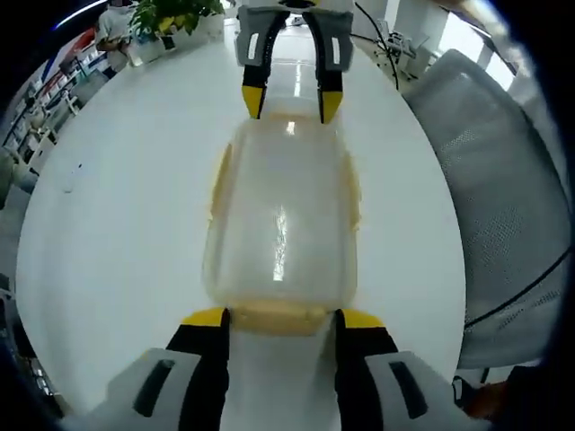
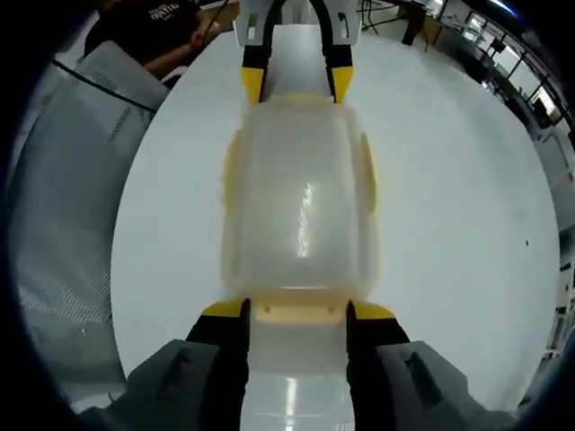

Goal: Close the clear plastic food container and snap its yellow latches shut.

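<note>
Clearance: container ends blocked, long sides open.
Grippers are occupying both ends of container [image 1: 280, 224]; bare table [image 1: 117, 224] is lying alongside.

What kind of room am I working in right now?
Probably an office or lab workspace: a white table, a grey mesh office chair beside it, a potted plant at the far edge, and shelving beyond.

No text, label or number could be read; faint white print on a dark cap [image 2: 171, 13] at eleven o'clock was too blurred.
</note>
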A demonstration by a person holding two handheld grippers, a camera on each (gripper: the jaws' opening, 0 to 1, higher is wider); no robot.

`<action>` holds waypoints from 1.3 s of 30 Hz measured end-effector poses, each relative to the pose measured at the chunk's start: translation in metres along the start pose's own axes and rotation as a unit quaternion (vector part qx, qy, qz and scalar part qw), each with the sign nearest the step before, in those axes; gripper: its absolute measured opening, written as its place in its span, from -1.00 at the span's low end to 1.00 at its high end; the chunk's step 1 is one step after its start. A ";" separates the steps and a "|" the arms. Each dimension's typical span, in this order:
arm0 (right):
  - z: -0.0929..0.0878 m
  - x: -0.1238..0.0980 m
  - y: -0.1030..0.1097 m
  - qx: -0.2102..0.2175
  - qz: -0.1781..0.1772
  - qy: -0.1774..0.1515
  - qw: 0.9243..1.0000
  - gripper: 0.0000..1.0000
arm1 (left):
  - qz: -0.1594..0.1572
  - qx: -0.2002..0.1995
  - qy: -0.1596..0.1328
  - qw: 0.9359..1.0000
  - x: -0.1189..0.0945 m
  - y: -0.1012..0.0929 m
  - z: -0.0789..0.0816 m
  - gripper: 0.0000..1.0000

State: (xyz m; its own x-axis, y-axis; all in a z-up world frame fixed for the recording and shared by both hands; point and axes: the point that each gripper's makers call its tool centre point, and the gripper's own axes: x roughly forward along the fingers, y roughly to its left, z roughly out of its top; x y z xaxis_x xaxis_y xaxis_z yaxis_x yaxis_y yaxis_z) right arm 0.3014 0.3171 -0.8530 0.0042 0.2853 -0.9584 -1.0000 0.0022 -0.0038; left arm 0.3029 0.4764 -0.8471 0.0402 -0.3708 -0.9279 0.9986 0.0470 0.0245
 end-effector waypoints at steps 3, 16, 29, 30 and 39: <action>0.000 0.000 0.000 -0.007 0.002 0.006 1.000 -0.24 | -0.004 0.010 0.003 1.000 0.000 -0.001 0.000 -0.32; -0.001 0.000 0.000 0.001 0.000 0.032 0.999 -0.27 | -0.007 0.005 -0.008 1.000 -0.002 -0.001 -0.001 -0.34; -0.003 -0.001 0.001 0.006 -0.005 0.022 1.000 -0.28 | -0.007 0.003 -0.025 1.000 -0.002 -0.001 0.000 -0.35; -0.002 -0.001 0.001 0.008 -0.008 0.022 1.000 -0.28 | -0.007 0.003 -0.025 1.000 -0.002 -0.002 0.001 -0.35; 0.000 -0.003 0.012 0.011 -0.003 0.009 1.000 -0.28 | -0.009 0.008 -0.016 1.000 -0.005 -0.010 0.000 -0.35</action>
State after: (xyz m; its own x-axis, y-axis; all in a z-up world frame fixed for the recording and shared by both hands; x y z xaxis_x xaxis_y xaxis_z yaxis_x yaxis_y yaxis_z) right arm 0.2896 0.3164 -0.8498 0.0095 0.2686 -0.9632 -0.9997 0.0251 -0.0028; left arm 0.2925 0.4779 -0.8424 0.0238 -0.4009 -0.9158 0.9995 0.0264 0.0144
